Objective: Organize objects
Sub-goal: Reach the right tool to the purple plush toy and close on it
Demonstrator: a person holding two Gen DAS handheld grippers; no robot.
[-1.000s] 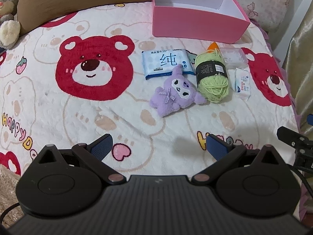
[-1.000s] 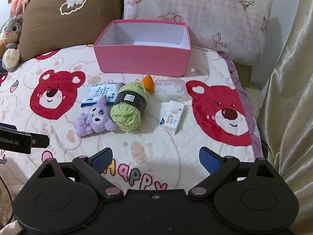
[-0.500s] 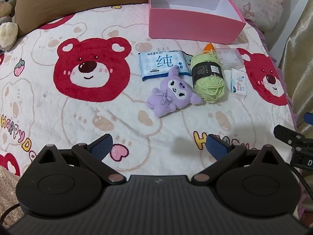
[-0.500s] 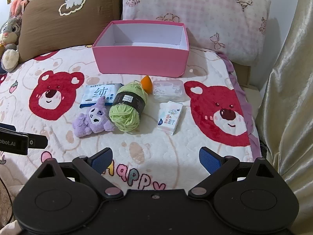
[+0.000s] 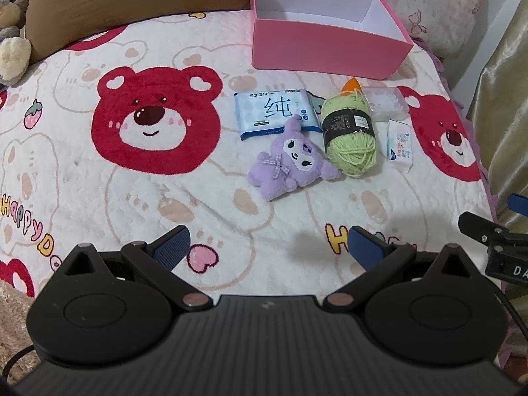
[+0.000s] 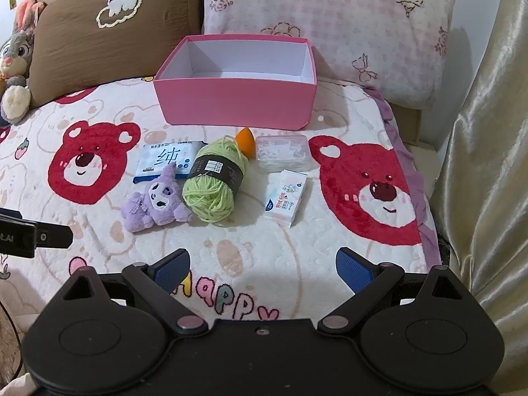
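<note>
A cluster of small items waits on a bear-print blanket (image 6: 330, 257) spread over a bed. At its centre lies a skein of green yarn (image 6: 214, 181) banded in black, its left side touching a purple plush toy (image 6: 155, 201) that sprawls face up. Behind the toy, partly under its ear, sits a blue pack of wet wipes (image 6: 165, 161). An orange sponge (image 6: 246, 140) peeks out from behind the yarn, just beside a clear plastic box (image 6: 283, 153) of white contents, and a small white tissue packet (image 6: 287, 196) lies in front of that box, apart from the yarn. Beyond the group stands an open pink box (image 6: 236, 105), white inside and holding nothing that shows, its front wall near the sponge.

Both handheld tools hover low at the near edge of the blanket, well apart from the cluster. The right gripper (image 6: 262, 265) points at the group with its blue-padded jaws spread wide around bare blanket; the left gripper (image 5: 267, 247) does the same from the left side, jaws likewise spread and holding nothing. Each tool's black body shows at the edge of the other's view.

A brown pillow (image 6: 109, 29) and a pink patterned pillow (image 6: 330, 23) lean behind the box, a grey rabbit plush (image 6: 16, 62) sits at far left, and a gold curtain (image 6: 488, 132) hangs at right.
</note>
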